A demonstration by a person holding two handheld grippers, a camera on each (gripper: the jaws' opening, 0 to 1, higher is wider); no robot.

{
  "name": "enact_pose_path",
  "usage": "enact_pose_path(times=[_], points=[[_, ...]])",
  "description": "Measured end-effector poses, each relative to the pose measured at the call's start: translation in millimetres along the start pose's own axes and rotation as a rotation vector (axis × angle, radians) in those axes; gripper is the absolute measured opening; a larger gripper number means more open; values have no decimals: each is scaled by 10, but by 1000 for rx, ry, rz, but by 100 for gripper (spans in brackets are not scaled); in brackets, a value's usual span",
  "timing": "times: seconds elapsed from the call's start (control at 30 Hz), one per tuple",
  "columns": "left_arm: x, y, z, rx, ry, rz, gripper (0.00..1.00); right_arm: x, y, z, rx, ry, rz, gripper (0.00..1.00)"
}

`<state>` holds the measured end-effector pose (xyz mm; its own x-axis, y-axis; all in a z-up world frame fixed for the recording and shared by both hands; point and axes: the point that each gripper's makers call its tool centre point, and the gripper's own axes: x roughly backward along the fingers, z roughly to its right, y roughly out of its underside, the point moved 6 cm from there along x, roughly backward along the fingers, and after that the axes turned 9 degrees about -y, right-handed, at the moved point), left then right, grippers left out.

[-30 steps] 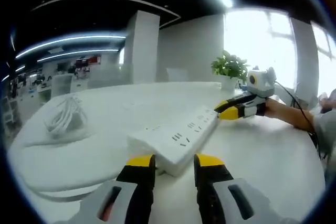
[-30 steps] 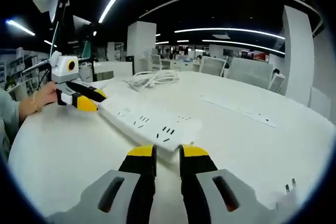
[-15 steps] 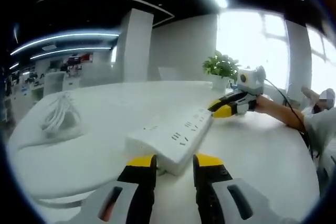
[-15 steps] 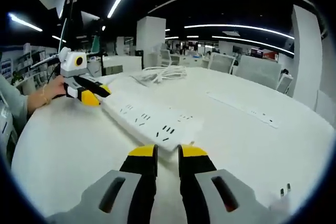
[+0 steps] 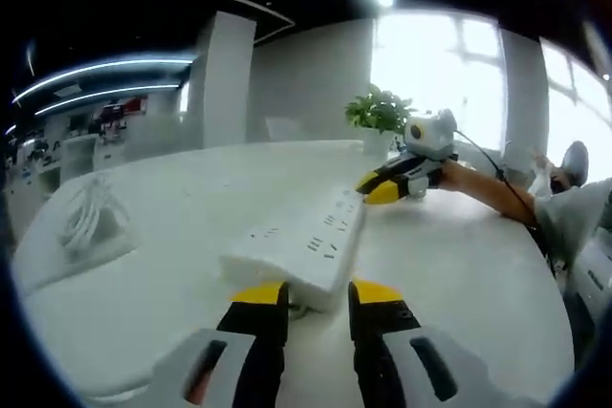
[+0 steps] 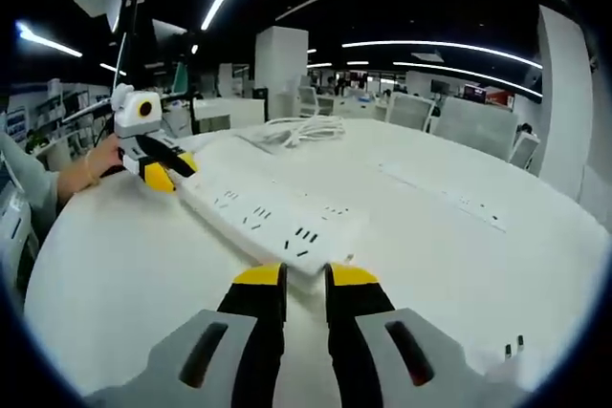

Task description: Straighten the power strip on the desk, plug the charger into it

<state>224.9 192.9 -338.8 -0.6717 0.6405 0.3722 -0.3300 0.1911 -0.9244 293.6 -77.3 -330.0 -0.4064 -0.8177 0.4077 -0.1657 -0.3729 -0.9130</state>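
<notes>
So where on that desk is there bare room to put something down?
Bare desk lies beside the strip, toward the person's hand, and between the strip and the flat bar. It is crowded at both strip ends, where the grippers sit.

A broad white desk point(image 6: 115, 265) with a rounded edge carries everything here. A long white power strip point(image 6: 273, 226) lies flat on it, sockets up, and a coiled white cable point(image 6: 301, 129) rests well beyond the strip's far end. In the left gripper view a small potted plant point(image 5: 380, 121) stands near the desk's far edge by the bright window.
</notes>
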Motion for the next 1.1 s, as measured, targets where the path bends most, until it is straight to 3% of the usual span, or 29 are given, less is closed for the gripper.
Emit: enact_pose_path(times=[0.27,1.1], points=[[6,4,55,-15,40,-8,21,27,17,-6,31,1,-22,16],[2,47,239,-34,93,-26,20,39,63,83,11,0,16,17]])
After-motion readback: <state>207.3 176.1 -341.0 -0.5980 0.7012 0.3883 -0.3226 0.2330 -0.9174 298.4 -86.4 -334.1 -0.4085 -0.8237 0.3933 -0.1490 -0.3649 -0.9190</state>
